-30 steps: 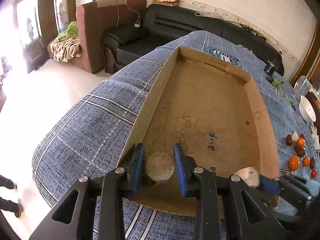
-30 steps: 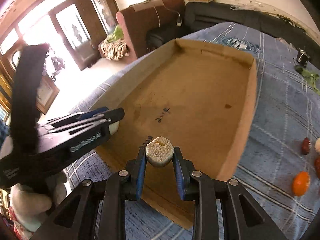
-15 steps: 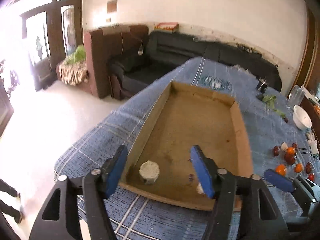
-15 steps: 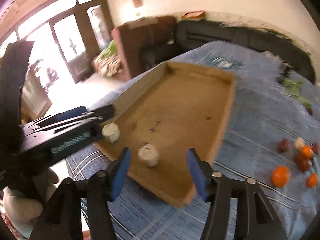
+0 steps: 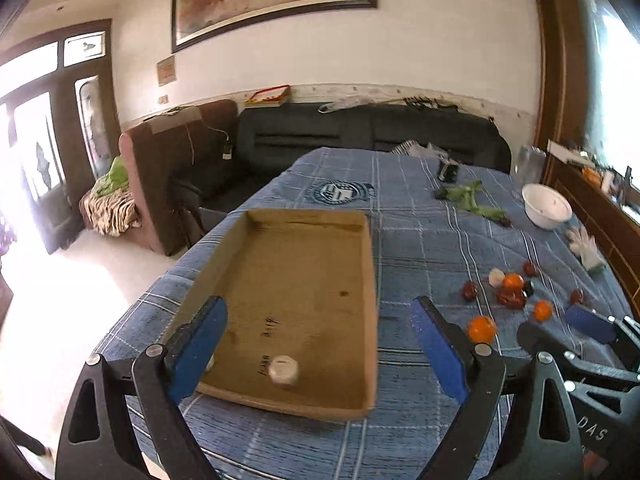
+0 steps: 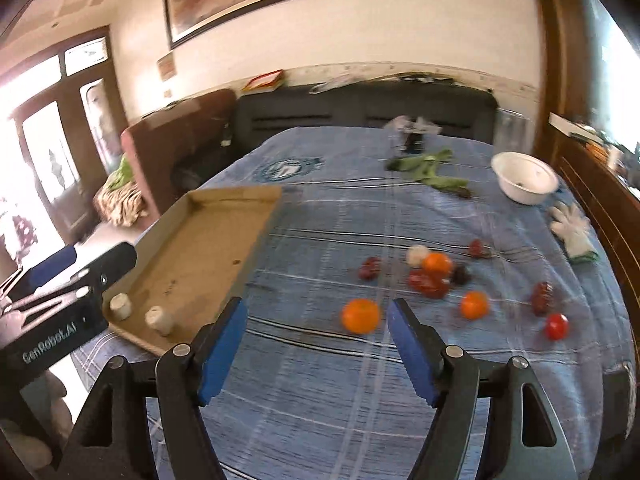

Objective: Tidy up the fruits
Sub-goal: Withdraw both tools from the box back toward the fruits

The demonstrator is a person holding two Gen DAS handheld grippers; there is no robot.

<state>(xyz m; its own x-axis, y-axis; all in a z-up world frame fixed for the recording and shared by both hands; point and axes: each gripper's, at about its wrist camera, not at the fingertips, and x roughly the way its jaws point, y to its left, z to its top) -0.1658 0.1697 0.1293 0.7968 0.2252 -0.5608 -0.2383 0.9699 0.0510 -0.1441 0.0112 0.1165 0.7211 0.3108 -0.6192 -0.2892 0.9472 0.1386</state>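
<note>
A shallow cardboard tray (image 5: 372, 280) (image 6: 256, 232) lies on the blue checked cloth. Two pale round pieces sit at its near end (image 6: 160, 320) (image 6: 120, 306); in the left wrist view one shows (image 5: 283, 369), the other is mostly hidden behind my left finger. My left gripper (image 5: 318, 320) is open and empty above the tray's near end. My right gripper (image 6: 316, 320) is open and empty, facing loose fruits: an orange (image 6: 360, 315), smaller oranges (image 6: 474, 305) (image 6: 437, 263), dark red fruits (image 6: 428, 283) and a red tomato (image 6: 557, 326).
A white bowl (image 6: 524, 178), a white glove (image 6: 572, 232) and green leafy stuff (image 6: 428, 168) lie at the far right of the table. A dark sofa (image 5: 360, 136) and brown armchair (image 5: 172, 160) stand behind. The table's left edge drops to the floor.
Both grippers let go of the pale pieces into the tray, opened wide and pulled back and up. The right gripper has swung right toward the loose fruits.
</note>
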